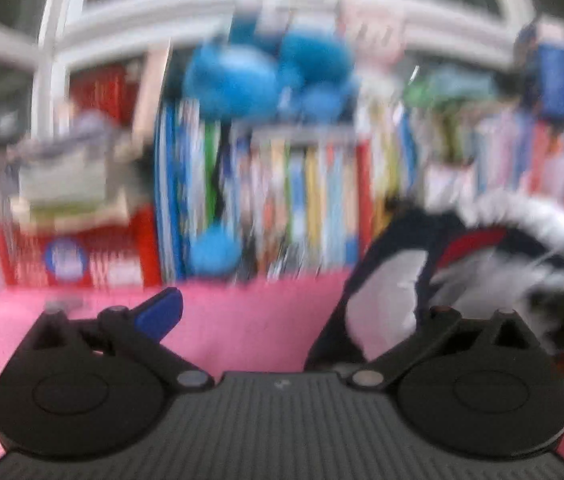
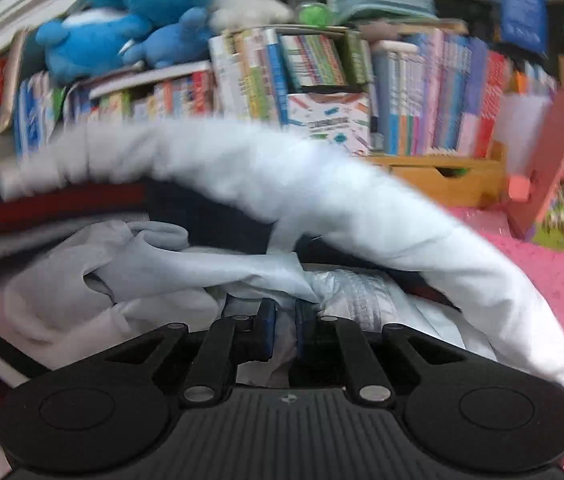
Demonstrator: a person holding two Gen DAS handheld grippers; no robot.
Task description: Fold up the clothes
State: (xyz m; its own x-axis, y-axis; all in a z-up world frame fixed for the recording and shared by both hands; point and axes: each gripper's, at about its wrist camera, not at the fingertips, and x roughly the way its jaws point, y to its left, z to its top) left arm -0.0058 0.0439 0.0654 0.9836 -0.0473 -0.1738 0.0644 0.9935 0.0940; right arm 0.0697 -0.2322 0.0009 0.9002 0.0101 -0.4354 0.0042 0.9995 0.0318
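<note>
Right gripper (image 2: pixel 282 322) clamped on a bunched fold of the pale grey-white thin-fabric garment (image 2: pixel 342 200), blue pads nearly together with cloth pinched between them; garment lies crumpled on the pink fuzzy blanket (image 2: pixel 562 280), a long sleeve-like band arching over the gripper, dark navy and red panels showing beneath it; left gripper (image 1: pixel 282 312) spread wide, nothing between its fingers, the one visible blue fingertip (image 1: pixel 159 314) clear of cloth; garment sits to the right of that gripper on the blanket; left view heavily blurred; row of coloured upright books (image 2: pixel 422 92) stands behind the blanket; judgement: early stage, garment neither flattened nor folded; spreading and all folds remain.
</note>
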